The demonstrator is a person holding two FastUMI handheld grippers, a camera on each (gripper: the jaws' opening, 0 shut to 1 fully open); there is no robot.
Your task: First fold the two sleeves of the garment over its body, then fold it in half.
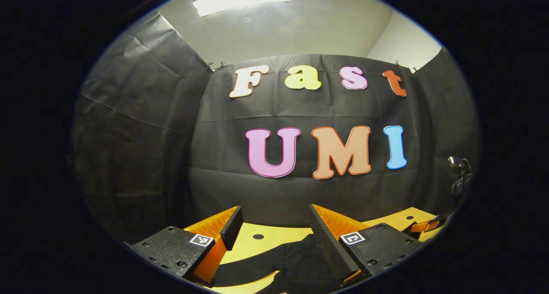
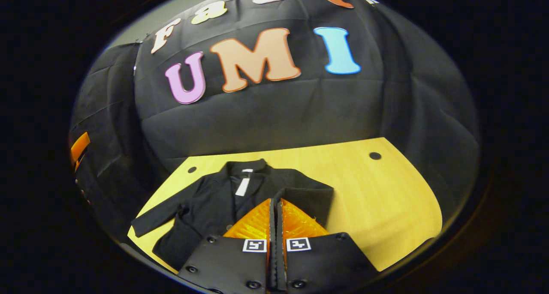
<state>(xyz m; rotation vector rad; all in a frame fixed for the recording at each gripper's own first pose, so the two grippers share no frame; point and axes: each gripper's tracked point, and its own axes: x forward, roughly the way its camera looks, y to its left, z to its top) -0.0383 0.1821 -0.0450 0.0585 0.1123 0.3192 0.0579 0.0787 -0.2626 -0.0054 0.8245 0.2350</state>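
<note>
Left gripper (image 1: 274,225): hovering with fingers spread wide.
Right gripper (image 2: 276,208): pressing fingers together, whether pinching cloth unclear.
Garment (image 2: 214,204): lying on table (image 2: 386,191), one sleeve (image 2: 156,219) stretching toward 8 o'clock.

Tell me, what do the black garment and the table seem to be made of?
The garment looks like matte woven cloth, probably a suit-type fabric: it lies limp, creases softly and has lapels. The table looks like pale wood or wood-look laminate: faint grain lines, smooth low sheen.
</note>
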